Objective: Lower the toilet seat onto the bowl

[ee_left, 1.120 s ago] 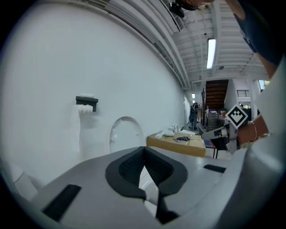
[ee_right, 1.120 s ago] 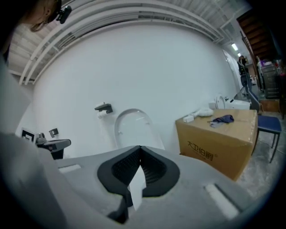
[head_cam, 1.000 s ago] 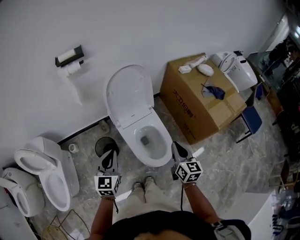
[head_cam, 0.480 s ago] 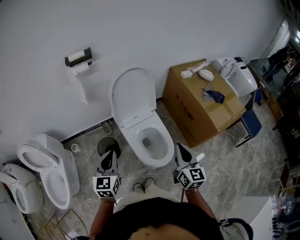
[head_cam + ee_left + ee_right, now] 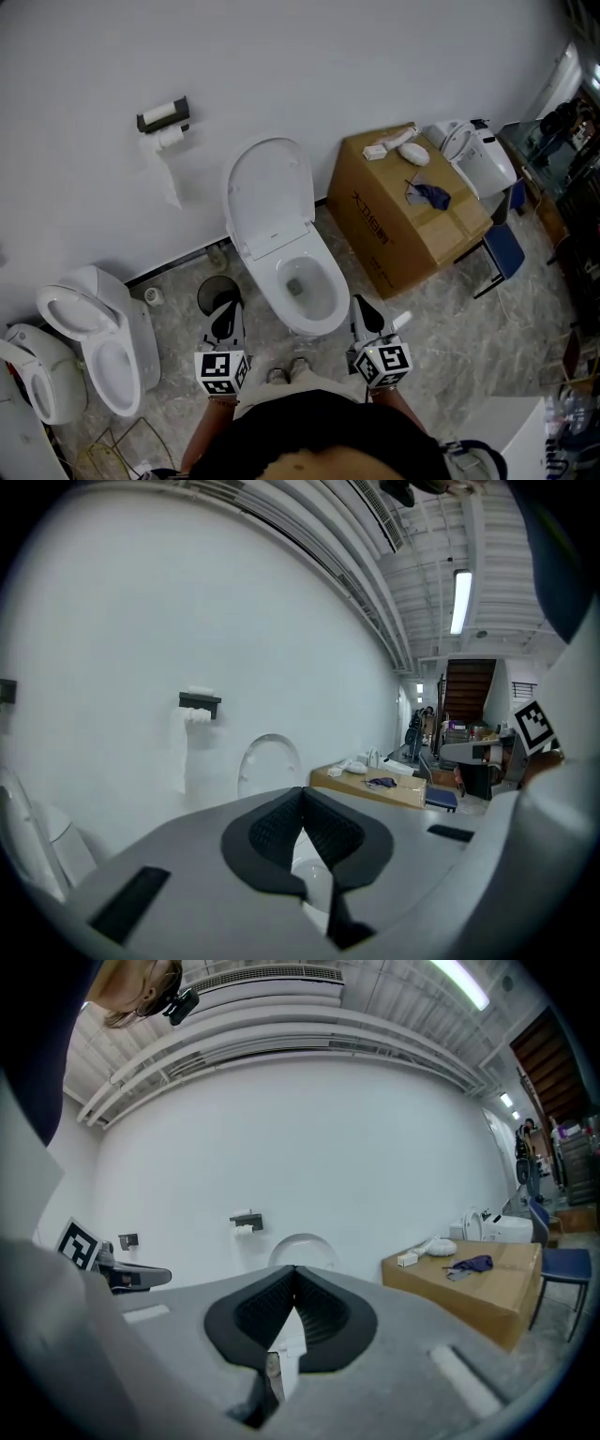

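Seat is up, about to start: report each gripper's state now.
Left gripper: shut, holding nothing.
Right gripper: shut, holding nothing.

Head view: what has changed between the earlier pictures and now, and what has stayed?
The right gripper drew slightly back toward the person; the left gripper barely shifted. Nothing gripped or released. Seat still up, bowl open, both jaws shut, empty.

Warehouse-like test space: several toilets (image 5: pixel 139 339) along a white wall (image 5: pixel 328 66), cardboard box (image 5: pixel 403 225), strip-lit ceiling (image 5: pixel 427 583)
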Action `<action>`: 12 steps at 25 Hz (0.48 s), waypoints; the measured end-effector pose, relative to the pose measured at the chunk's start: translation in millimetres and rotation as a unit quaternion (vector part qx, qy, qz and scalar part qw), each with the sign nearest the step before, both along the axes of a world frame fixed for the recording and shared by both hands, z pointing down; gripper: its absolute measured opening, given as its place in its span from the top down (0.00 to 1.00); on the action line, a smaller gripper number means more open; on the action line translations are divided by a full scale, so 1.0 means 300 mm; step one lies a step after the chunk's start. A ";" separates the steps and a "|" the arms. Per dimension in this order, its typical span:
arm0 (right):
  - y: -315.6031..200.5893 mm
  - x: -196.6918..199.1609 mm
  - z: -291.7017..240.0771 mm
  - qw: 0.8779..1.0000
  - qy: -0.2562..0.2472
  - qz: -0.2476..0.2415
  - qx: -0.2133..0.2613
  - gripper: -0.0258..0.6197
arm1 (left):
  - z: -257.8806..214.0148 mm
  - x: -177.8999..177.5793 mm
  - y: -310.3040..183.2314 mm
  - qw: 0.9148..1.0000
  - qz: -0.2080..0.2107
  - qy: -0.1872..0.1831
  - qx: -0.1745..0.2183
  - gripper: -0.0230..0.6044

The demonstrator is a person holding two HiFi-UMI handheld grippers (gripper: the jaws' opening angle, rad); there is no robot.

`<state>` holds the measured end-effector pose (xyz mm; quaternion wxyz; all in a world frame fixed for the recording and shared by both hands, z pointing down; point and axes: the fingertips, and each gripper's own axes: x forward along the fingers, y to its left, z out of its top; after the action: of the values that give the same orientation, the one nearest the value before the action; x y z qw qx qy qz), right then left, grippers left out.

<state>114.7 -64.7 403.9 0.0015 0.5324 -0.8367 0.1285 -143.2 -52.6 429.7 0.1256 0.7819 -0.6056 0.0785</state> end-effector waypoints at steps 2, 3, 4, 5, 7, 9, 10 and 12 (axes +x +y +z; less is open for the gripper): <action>0.002 0.003 0.002 1.000 -0.006 0.005 -0.004 0.95 | -0.007 0.005 -0.003 1.000 0.002 -0.002 0.003 0.96; 0.002 0.004 0.004 1.000 -0.007 0.007 -0.006 0.95 | -0.010 0.007 -0.005 1.000 0.003 -0.003 0.005 0.96; 0.004 0.003 0.006 1.000 -0.006 0.006 -0.007 0.95 | -0.011 0.007 -0.005 1.000 0.003 -0.005 0.005 0.96; 0.006 0.001 0.007 1.000 -0.005 0.004 -0.007 0.95 | -0.011 0.007 -0.004 1.000 0.002 -0.005 0.005 0.96; 0.012 -0.003 0.006 1.000 -0.001 -0.002 -0.006 0.95 | -0.007 0.006 0.001 1.000 0.001 -0.004 0.003 0.96; 0.012 0.002 0.003 1.000 0.001 -0.002 -0.002 0.95 | -0.004 0.006 0.005 1.000 0.001 -0.004 0.002 0.96; 0.012 0.006 0.002 1.000 0.000 0.000 -0.001 0.95 | -0.003 0.007 0.007 1.000 0.000 -0.004 0.002 0.96; 0.015 0.012 0.000 1.000 -0.003 0.003 0.000 0.95 | -0.001 0.008 0.013 1.000 -0.001 -0.005 0.001 0.96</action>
<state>118.2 -60.3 404.0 -0.0013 0.5346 -0.8351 0.1299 -140.8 -48.9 429.5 0.1215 0.7812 -0.6068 0.0819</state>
